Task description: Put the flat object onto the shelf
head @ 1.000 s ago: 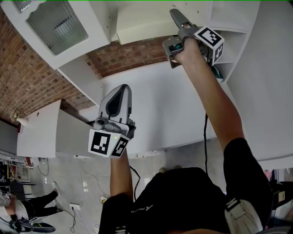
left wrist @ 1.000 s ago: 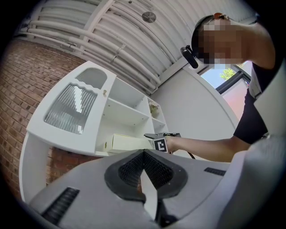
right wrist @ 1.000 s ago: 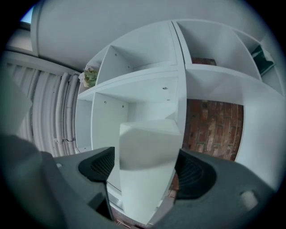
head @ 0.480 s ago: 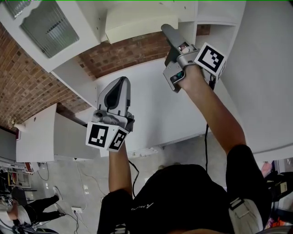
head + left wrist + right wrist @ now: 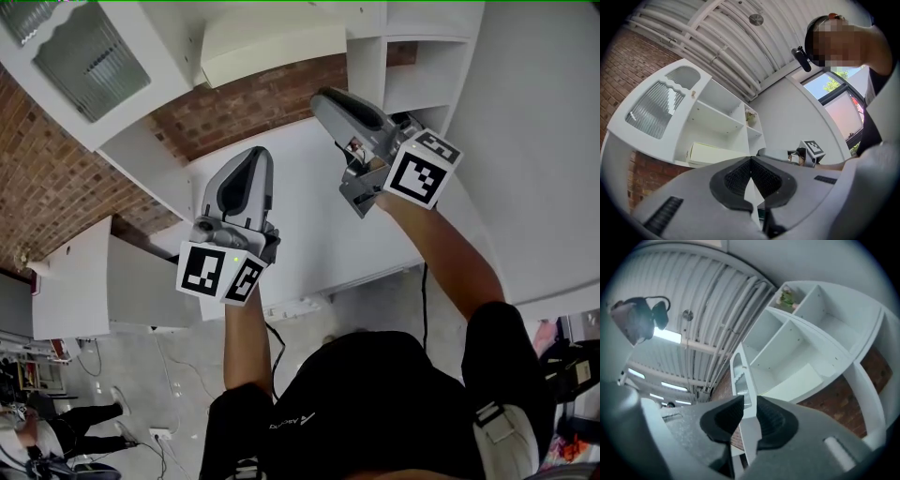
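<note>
The flat object [image 5: 272, 47], a pale cream slab, lies on the lowest board of the white shelf unit [image 5: 412, 56]; it also shows in the left gripper view [image 5: 715, 152] and the right gripper view [image 5: 797, 380]. My right gripper [image 5: 321, 97] hangs in the air below and to the right of the slab, clear of it. Its jaws are closing, a narrow gap still shows, and nothing is between them [image 5: 750, 401]. My left gripper [image 5: 255, 155] is raised lower left of the slab, its tips together and empty [image 5: 751, 160].
A cabinet door with ribbed glass [image 5: 89, 61] stands swung open left of the shelf. A brick wall [image 5: 56, 178] runs behind and below the unit. A small plant [image 5: 786, 296] sits in an upper compartment. A person [image 5: 47, 450] stands far below at the left.
The right gripper has drawn back from the shelf, down and to the left, leaving the flat object lying there. The left gripper has hardly moved.
</note>
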